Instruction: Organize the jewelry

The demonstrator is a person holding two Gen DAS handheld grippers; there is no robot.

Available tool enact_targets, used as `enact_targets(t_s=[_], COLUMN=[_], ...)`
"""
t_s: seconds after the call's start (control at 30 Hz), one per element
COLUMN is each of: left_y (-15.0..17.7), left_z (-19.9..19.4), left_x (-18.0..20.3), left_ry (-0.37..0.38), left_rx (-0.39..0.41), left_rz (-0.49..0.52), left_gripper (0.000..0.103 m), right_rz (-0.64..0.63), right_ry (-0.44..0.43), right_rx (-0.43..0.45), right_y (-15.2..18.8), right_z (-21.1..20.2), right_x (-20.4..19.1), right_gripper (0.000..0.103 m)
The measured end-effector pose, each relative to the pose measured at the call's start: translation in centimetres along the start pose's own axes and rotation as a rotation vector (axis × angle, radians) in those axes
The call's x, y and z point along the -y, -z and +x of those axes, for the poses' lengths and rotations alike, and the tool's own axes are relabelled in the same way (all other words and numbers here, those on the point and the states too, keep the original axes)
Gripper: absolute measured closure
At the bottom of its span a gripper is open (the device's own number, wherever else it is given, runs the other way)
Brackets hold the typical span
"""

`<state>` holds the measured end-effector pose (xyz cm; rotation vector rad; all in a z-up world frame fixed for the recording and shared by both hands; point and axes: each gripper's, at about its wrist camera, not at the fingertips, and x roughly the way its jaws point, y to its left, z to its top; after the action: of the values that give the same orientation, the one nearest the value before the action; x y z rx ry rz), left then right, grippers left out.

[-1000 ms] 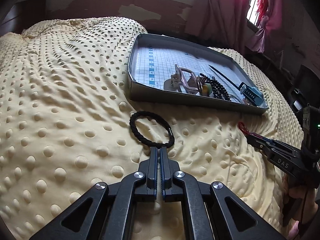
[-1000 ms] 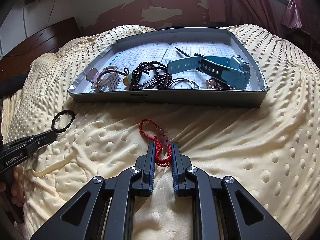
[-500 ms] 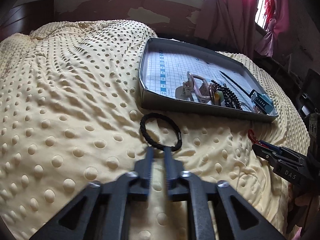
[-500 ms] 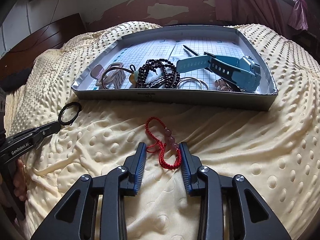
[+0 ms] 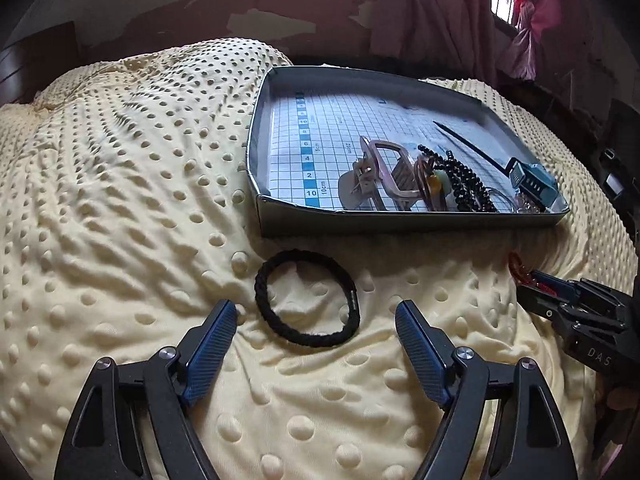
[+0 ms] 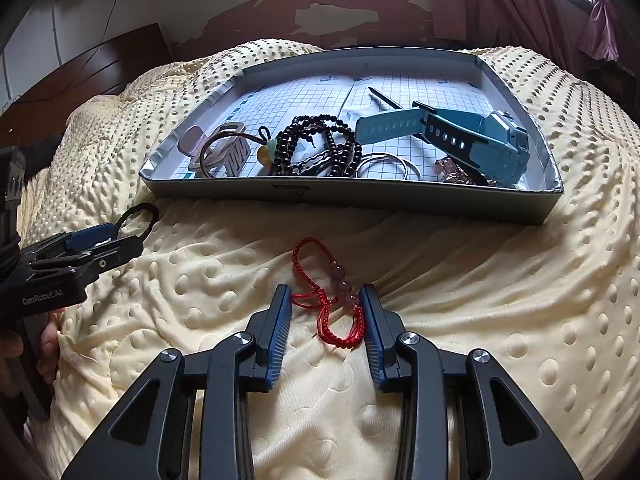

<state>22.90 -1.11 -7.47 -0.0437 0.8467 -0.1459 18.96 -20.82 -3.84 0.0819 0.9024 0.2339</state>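
- Left gripper (image 5: 316, 316) spread wide — black hair tie (image 5: 307, 298) lies loose between its fingers on the bed's blanket (image 5: 120, 200).
- Right gripper (image 6: 324, 312) partly parted around red beaded bracelet (image 6: 328, 300), near the tray (image 6: 360, 196).

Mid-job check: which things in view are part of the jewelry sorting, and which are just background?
Job items:
black hair tie on the blanket
red cord bracelet on the blanket
grey tray
blue watch, dark bead strand, hair claw, thin bangles in the tray

Background:
yellow dotted blanket
pink curtain
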Motion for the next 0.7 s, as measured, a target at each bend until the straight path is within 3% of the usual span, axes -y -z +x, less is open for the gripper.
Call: enact_targets(t_s=[0.03, 0.17, 0.3, 0.53, 0.7], left_y=[0.0, -0.1, 0.1, 0.5, 0.8], left_z=[0.1, 0.4, 0.5, 0.9, 0.3], left_x=[0.1, 0.3, 0.5, 1.0, 1.2], left_ry=[0.001, 0.000, 0.017, 0.049, 0.081], left_rx=[0.000, 0.001, 0.006, 0.001, -0.001], left_rz=[0.006, 0.020, 0.028, 0.058, 0.059], left_gripper=[0.024, 0.049, 0.063, 0.094, 0.097], right_rz=[-0.002, -0.015, -0.043, -0.055, -0.036], right_ry=[-0.002, -0.006, -0.019, -0.046, -0.088], right_rx=[-0.001, 0.003, 0.004, 0.004, 0.004], right_y=[0.0, 0.0, 0.0, 0.3, 0.4], right_z=[0.1, 0.0, 0.0, -0.2, -0.3], right_x=[-0.1, -0.4, -1.0, -1.3, -1.0], right_gripper=[0.072, 0.073, 0.085, 0.093, 0.093])
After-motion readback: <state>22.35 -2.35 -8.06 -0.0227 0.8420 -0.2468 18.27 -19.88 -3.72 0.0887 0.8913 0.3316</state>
